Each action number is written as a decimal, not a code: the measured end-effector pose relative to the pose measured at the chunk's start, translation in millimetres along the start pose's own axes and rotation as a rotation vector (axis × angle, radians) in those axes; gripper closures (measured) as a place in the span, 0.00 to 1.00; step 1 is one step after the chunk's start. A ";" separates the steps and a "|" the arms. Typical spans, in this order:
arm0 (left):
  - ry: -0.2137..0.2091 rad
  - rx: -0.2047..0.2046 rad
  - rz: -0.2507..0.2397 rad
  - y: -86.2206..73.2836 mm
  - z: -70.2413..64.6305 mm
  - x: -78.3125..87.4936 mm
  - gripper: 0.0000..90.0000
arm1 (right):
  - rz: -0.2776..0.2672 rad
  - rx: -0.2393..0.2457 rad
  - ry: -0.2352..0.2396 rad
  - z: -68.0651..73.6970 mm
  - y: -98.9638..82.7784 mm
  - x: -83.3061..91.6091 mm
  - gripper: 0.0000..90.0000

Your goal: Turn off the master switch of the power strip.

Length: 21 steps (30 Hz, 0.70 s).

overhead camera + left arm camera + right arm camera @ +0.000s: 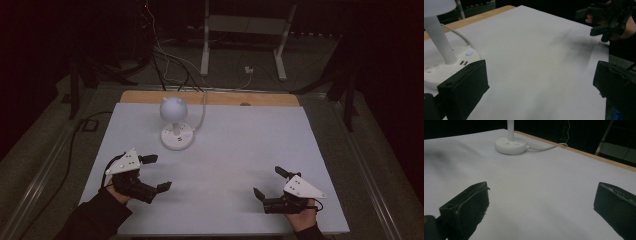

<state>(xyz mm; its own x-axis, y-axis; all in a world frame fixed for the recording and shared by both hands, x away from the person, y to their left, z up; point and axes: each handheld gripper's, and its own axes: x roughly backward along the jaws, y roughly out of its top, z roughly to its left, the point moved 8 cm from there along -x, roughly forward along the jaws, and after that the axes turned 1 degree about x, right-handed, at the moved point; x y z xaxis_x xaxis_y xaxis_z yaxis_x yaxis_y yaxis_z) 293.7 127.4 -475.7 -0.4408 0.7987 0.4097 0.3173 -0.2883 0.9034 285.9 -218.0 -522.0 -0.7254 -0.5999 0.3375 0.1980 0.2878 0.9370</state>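
Both hands sit at the near edge of the counter, each holding a tool with its jaws spread wide and nothing between them. Left tool rests at the near left, right tool at the near right, well apart from each other.

What they seem set to reach for is the white lamp, which stands toward the far left of the counter: a round shade on a thin stem, rising from a disc base with sockets and USB slots. In the left gripper view the base lies just beyond the left tool's jaw, so that tool is the nearer of the two (the right one has most of the counter to cross).

Risks, as I judge them: the lamp is top-heavy on a slim stem, so a push against the shade or a grasp high on the stem could tip it over. Its cord trails off the far edge, and dragging the base could pull it taut or snag it. A small blue light glows on the button, which suggests the unit is live; a jaw pressing there by accident could switch something. Dim lighting makes fine aim harder.

No brand, label or readable writing can be made out anywhere.
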 end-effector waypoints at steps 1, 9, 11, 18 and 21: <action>0.012 -0.003 0.000 2.6 0.9 -1.7 0.00 | 0.001 0.002 -0.001 -0.1 -0.2 0.0 0.00; 0.057 0.017 0.004 12.0 6.9 -8.5 0.00 | -0.005 0.001 0.000 0.0 0.7 0.7 0.00; 0.094 0.023 0.018 13.8 11.3 -12.2 0.00 | -0.005 0.001 -0.002 -0.2 0.8 1.3 0.00; 0.140 0.026 0.024 20.0 15.6 -22.0 0.01 | -0.007 -0.004 -0.003 -1.0 0.8 1.8 0.00; 0.161 0.032 0.026 21.1 16.3 -25.0 0.01 | -0.010 -0.002 -0.002 -0.9 1.3 2.0 0.00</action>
<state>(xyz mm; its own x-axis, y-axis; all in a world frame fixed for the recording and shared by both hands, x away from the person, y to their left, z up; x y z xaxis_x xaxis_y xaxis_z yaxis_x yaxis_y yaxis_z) 325.1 109.9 -468.9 -0.5601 0.6954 0.4501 0.3560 -0.2885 0.8888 285.2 -219.5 -520.0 -0.7289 -0.6008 0.3281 0.1921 0.2806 0.9404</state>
